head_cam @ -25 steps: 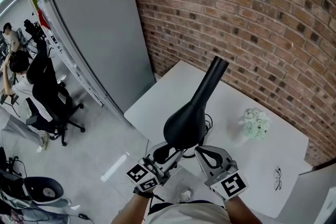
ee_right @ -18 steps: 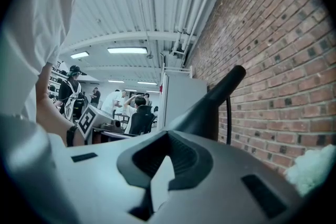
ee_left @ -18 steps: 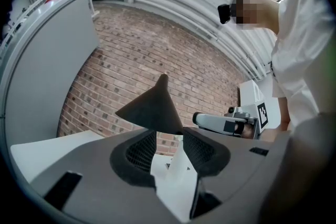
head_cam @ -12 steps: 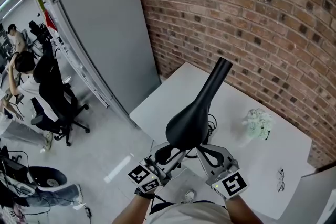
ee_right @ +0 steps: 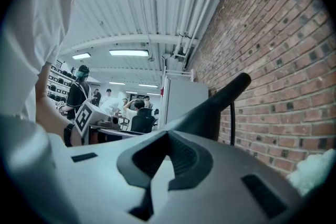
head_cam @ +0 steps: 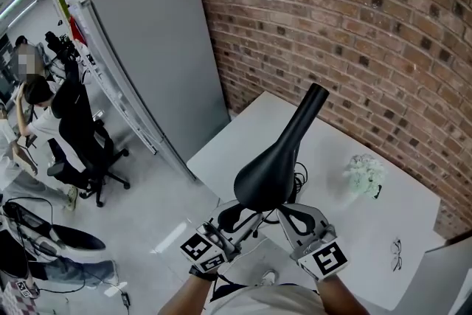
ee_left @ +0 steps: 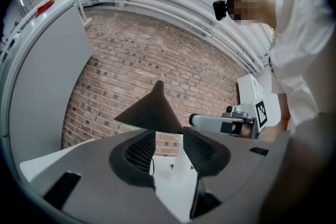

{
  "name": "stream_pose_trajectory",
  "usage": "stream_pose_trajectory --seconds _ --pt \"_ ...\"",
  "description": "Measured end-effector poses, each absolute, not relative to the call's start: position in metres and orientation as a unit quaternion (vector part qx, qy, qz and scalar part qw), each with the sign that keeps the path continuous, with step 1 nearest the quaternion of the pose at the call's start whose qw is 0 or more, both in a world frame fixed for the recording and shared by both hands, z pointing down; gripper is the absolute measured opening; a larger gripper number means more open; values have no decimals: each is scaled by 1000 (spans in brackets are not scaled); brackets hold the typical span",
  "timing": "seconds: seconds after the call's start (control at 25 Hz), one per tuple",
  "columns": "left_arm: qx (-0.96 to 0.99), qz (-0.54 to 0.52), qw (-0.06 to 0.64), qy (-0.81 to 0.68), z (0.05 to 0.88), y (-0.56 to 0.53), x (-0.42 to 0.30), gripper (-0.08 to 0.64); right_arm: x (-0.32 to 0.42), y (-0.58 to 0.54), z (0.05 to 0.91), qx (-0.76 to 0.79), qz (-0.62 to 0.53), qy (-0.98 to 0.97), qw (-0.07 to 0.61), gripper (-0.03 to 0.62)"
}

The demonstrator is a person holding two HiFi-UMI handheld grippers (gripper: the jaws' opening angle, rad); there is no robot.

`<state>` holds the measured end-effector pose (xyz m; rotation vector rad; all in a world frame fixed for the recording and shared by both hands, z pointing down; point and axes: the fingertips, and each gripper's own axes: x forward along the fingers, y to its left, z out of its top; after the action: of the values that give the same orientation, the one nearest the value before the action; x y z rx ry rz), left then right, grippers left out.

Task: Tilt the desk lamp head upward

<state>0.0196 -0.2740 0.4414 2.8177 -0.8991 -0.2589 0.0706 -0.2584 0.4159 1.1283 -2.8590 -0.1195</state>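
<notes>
lamp head [head_cam: 267,173], just ahead of both jaws — seemingly untouched

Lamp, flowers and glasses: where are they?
lamp [head_cam: 267,175]: head view, on its wide black head.
flowers [head_cam: 364,175]: head view, middle of the pale bunch.
glasses [head_cam: 396,253]: head view, on the thin frame.

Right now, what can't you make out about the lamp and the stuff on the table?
Lamp base and hinge: head view, hidden beneath the lamp head.
Lamp's underside: faces away from the camera in all three views.
Glasses: head view, too small for detail.
White flowers: right gripper view, cut off by the picture's edge.
</notes>
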Motion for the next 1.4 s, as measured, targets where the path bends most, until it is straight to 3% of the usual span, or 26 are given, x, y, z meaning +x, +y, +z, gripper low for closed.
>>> stream_pose_trajectory --seconds 0.92,1.08,1.32,1.4 --pt "952 -52 7 -300 413 -258 12 161 62 -253 403 377 -44 -925 18 16" --pt "955 -36 -17 -294 413 -255 16 116 60 -254 405 375 -44 -925 24 16" --pt "949 -17 -39 -312 414 -258 14 107 60 -254 406 375 -41 -926 26 15" --pt "941 -15 -44 -335 415 -264 8 47 60 -254 406 375 -40 -926 25 16"
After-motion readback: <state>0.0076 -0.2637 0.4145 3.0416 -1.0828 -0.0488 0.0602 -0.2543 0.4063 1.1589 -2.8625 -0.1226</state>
